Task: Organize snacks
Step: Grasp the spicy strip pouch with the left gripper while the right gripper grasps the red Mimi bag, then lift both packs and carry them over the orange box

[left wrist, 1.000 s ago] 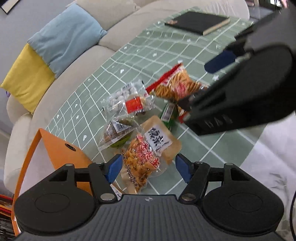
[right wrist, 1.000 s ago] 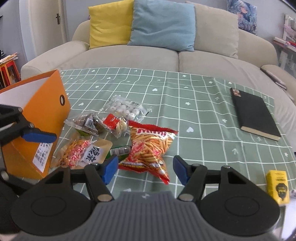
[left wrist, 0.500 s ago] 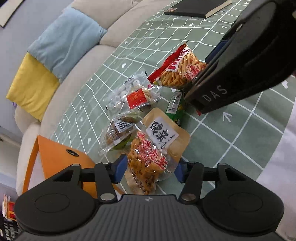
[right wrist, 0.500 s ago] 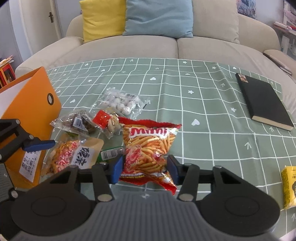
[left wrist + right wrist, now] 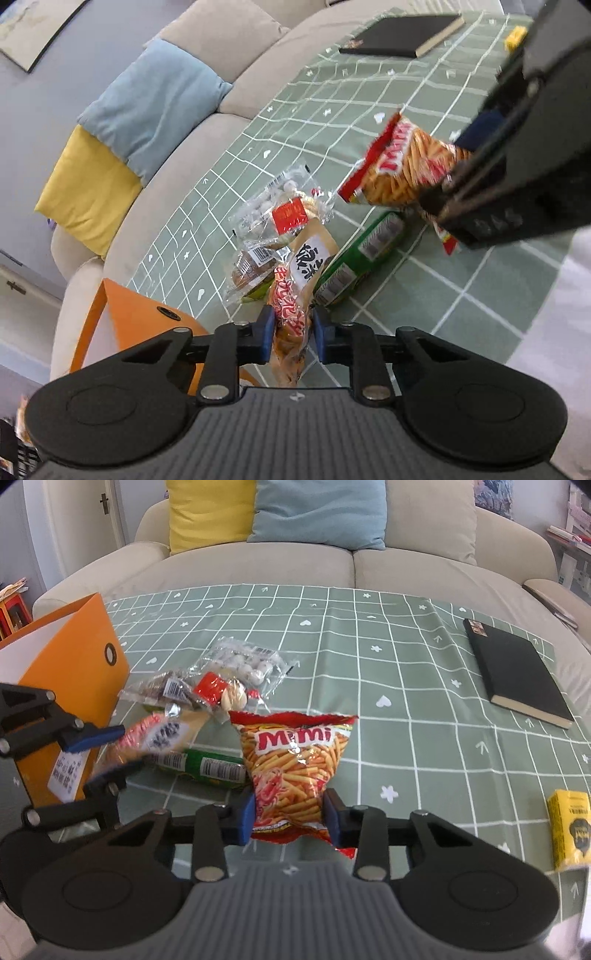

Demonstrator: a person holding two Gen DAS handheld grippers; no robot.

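Closing left tool [image 5: 290,334] on brown pouch [image 5: 295,295] | right tool [image 5: 290,818] on Mimi bag [image 5: 295,764]

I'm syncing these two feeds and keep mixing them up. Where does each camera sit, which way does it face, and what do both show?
Left wrist: on the left gripper, looking down its fingers at the brown pouch they are closing on; the right gripper shows opposite.
Right wrist: on the right gripper, facing the sofa, its jaws closing on the Mimi bag.
Shared: both bags, orange box, black notebook.
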